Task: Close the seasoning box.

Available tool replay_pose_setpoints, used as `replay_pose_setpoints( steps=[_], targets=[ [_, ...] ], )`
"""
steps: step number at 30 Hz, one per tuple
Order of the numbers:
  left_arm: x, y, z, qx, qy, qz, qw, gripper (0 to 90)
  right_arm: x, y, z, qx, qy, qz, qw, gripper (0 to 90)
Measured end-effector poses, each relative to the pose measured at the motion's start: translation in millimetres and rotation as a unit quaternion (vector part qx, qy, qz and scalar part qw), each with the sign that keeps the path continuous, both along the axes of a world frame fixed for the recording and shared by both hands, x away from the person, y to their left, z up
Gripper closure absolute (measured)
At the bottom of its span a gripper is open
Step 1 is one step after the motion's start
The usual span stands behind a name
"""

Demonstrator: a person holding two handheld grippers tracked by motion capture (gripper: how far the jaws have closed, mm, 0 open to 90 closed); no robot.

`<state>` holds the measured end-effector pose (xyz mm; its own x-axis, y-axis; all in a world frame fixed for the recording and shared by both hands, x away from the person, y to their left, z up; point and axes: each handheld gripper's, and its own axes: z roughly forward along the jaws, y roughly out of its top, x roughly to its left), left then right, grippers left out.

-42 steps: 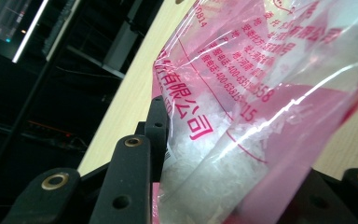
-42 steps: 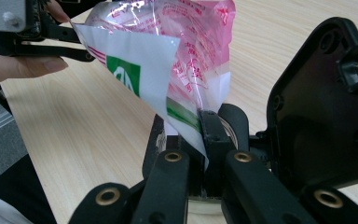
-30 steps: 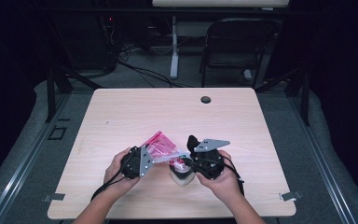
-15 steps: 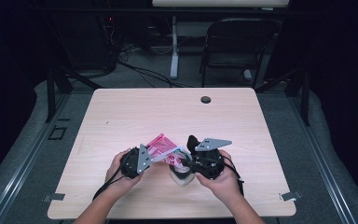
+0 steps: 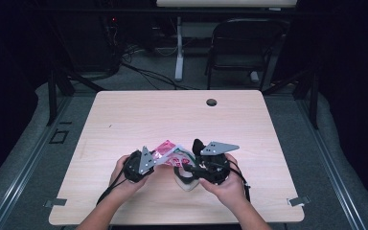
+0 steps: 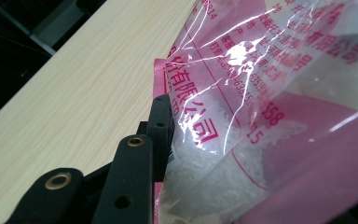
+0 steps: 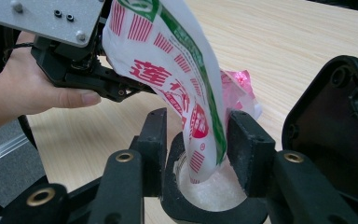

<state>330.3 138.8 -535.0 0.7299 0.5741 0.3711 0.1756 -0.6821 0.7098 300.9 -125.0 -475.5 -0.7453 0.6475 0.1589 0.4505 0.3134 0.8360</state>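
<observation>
The left gripper (image 5: pixel 159 160) is clamped on the bag (image 7: pixel 168 70), tilted mouth-down so the white grains run into the cup (image 7: pixel 212 193) at the table's (image 5: pixel 124 120) near edge. The right gripper (image 7: pixel 200 140) straddles the cup; its jaws have just been opening, pads apparently clear of the rim, leaving room for the spout.

My left tool (image 6: pixel 168 154) shows one black jaw pressed against a see-through plastic bag (image 6: pixel 270 93). The bag has pink parts and pink writing on it. White grainy stuff (image 6: pixel 214 158) sits inside the bag. Behind it I see the light wooden desk (image 6: pixel 84 84).
</observation>
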Motion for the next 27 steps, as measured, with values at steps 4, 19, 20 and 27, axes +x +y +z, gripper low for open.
replay_pose_setpoints(
  steps=[4,19,20,27],
  targets=[
    [3.0,2.3,-3.0,-0.018,0.017,0.002,0.9997,69.8,0.5,0.6,-1.0,-0.003,0.0,0.0,1.0,57.9],
    [14.2,11.7,-10.8,-0.072,0.079,0.015,0.9942,70.0,3.0,-0.9,-3.3,-0.005,0.0,-0.006,1.0,56.1],
    [14.7,12.2,-11.1,-0.075,0.083,0.015,0.9936,70.0,3.0,-1.0,-3.4,-0.006,0.001,-0.006,1.0,56.1],
    [19.3,15.5,-13.8,-0.09,0.111,0.023,0.9895,70.1,3.2,-1.3,-3.4,-0.004,0.001,-0.008,1.0,56.2]
  ],
)
